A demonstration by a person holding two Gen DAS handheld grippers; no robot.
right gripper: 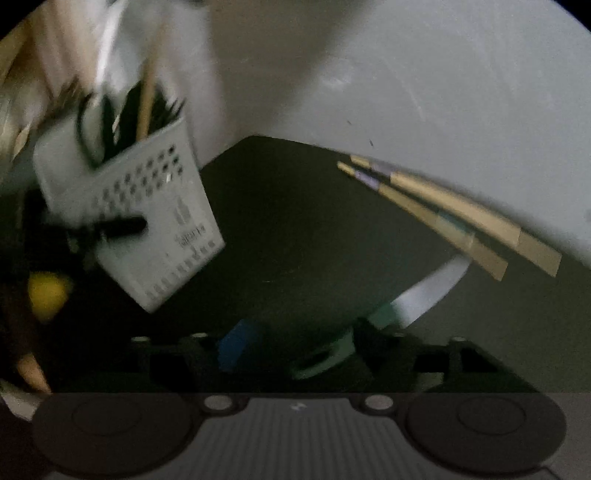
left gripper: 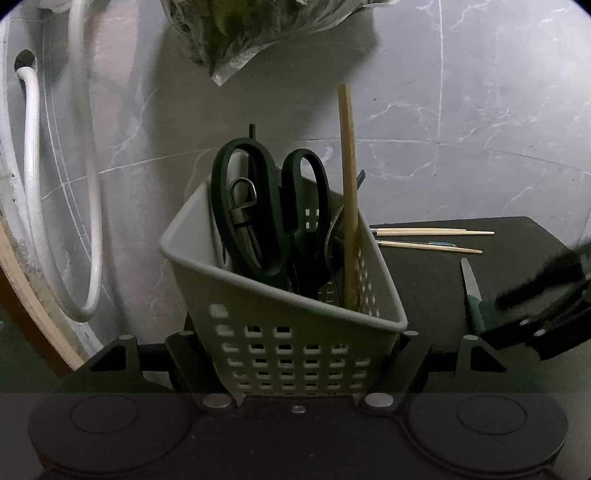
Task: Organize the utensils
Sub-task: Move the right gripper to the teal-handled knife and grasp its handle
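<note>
I was working in a home kitchen. Grey marble-look tiles point(left gripper: 480, 110), a utensil basket point(left gripper: 280, 295) and bagged greens point(left gripper: 240, 33) showed it.

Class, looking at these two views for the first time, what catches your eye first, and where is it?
A pale perforated basket sits clamped in the left gripper, with black scissors and one upright chopstick inside. To its right, two more chopsticks and a knife lie on the dark mat.
</note>
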